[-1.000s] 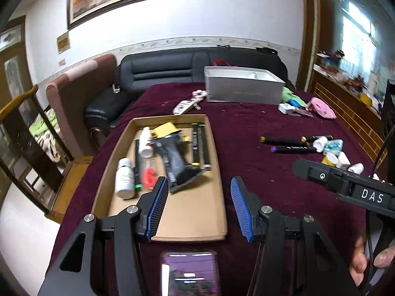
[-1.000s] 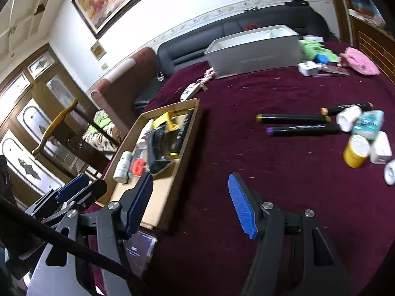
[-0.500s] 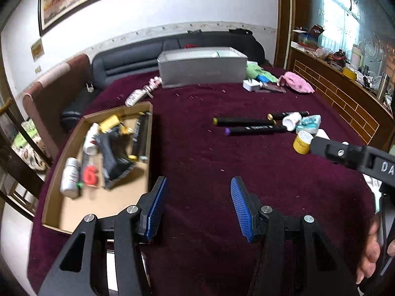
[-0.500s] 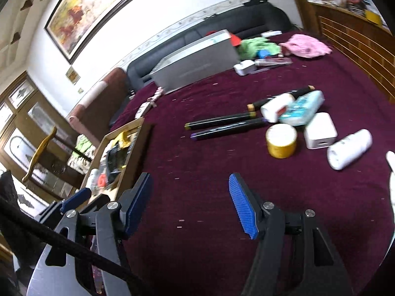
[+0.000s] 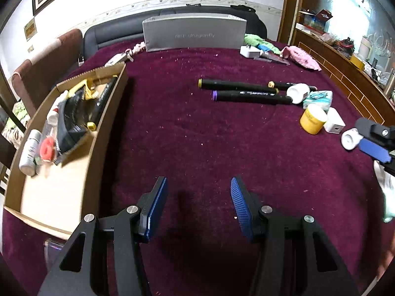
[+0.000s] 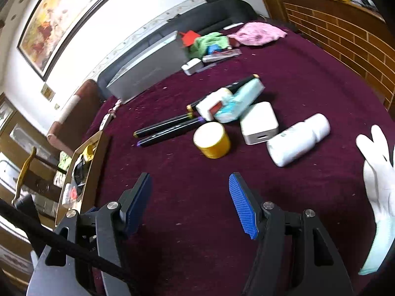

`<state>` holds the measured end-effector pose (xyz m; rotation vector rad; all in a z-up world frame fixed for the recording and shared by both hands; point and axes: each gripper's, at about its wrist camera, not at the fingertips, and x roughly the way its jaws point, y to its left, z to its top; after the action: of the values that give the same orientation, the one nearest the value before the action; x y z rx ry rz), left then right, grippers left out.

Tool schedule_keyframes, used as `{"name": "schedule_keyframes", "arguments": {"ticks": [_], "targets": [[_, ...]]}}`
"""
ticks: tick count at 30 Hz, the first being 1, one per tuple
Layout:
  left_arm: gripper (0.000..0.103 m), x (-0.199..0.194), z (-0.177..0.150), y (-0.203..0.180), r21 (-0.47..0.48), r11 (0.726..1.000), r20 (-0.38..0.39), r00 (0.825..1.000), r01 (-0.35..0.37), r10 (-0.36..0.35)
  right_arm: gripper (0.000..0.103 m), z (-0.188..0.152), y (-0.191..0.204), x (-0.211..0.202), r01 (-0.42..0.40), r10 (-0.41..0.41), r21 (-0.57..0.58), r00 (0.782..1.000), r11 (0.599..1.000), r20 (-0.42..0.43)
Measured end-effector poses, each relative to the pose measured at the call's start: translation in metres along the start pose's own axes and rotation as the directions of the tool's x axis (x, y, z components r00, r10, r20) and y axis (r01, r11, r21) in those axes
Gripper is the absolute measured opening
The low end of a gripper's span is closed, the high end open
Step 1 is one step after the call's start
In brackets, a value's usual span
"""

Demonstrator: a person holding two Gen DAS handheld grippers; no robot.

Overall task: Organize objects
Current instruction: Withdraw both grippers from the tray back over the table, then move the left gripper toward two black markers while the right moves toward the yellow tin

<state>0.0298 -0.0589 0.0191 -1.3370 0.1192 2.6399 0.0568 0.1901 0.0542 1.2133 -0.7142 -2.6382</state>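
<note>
Grippers, left (image 5: 197,204) and right (image 6: 190,202), jaws apart and empty, have swung from the cardboard tray (image 5: 108,113) toward the markers (image 5: 246,93) and bottle (image 6: 298,143) still loose on the desk (image 5: 197,135).

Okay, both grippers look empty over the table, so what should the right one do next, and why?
Probably ease the right gripper forward to the yellow jar: its jaws stand open and empty, and the jar is the nearest loose item ahead, still outside the cardboard tray.

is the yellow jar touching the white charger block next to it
Apart. In the right wrist view a strip of maroon cloth shows between the yellow jar and the white charger block; the left wrist view makes them look overlapped.
</note>
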Motion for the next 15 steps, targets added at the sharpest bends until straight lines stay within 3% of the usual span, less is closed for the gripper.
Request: {"name": "schedule_keyframes", "arguments": {"ticks": [3, 9, 15], "targets": [[0.046, 0.014, -0.005, 0.004, -0.031, 0.999, -0.027, 1.000, 0.009, -0.010, 0.064, 0.007, -0.007, -0.001, 0.013, -0.013, 0.018, 1.000, 1.000, 0.002], [0.059, 0.012, -0.012, 0.001, -0.015, 1.000, 0.030, 1.000, -0.003, 0.004, 0.064, 0.031, -0.002, 0.004, 0.017, -0.017, 0.006, 1.000, 1.000, 0.011], [0.072, 0.014, -0.010, 0.004, -0.020, 0.998, 0.029, 0.998, 0.057, -0.056, 0.064, 0.055, 0.006, 0.024, 0.015, -0.015, 0.005, 1.000, 1.000, 0.022]]}}
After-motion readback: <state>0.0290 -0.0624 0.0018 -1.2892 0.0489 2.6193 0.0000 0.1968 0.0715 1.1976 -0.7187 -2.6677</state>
